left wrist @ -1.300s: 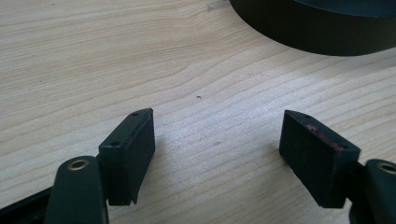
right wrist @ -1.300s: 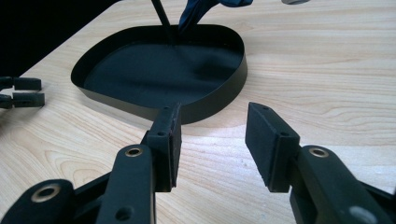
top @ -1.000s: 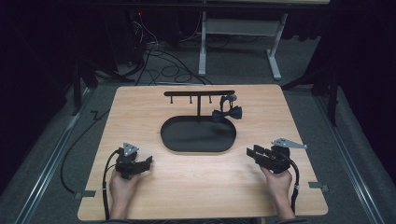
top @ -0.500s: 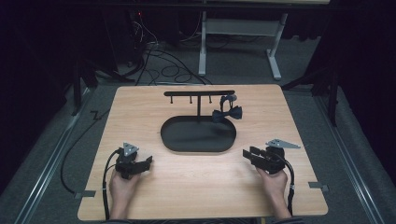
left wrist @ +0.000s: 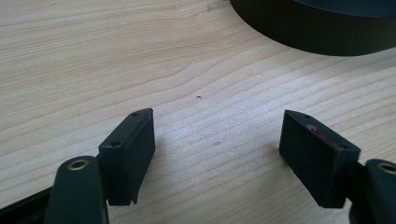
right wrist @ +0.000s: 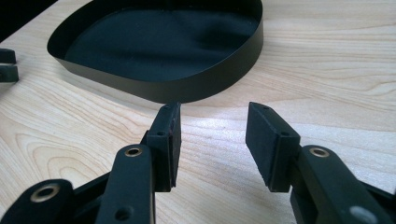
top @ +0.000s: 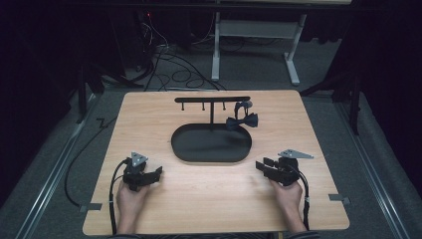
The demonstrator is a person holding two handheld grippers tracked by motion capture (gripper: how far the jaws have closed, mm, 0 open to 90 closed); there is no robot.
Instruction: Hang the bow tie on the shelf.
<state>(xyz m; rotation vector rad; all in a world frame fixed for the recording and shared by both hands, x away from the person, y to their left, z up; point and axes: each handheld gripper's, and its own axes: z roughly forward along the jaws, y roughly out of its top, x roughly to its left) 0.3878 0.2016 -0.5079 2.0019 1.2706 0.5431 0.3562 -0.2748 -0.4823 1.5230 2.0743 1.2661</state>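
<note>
A black oval tray point(top: 209, 145) lies at the middle of the wooden table point(top: 209, 209). Behind it stands a black T-shaped rack point(top: 212, 100) with small hooks, and a dark bow-shaped item point(top: 243, 121) hangs at its right end. My left gripper point(top: 157, 172) rests low at the front left, open, with bare wood between its pads point(left wrist: 217, 126); the tray wall point(left wrist: 317, 32) is ahead of it to the right. At the front right my right gripper point(top: 260, 166) is open and points at the tray point(right wrist: 187, 86), nothing between its pads point(right wrist: 212, 126).
The table's side and front edges lie close to both hands. Cables point(top: 169, 59) and a desk frame point(top: 254, 35) sit on the dark floor behind the table. Bare wood stretches between the two grippers in front of the tray.
My right gripper has shifted slightly left, toward the tray's near right end. The left gripper has stayed where it was.
</note>
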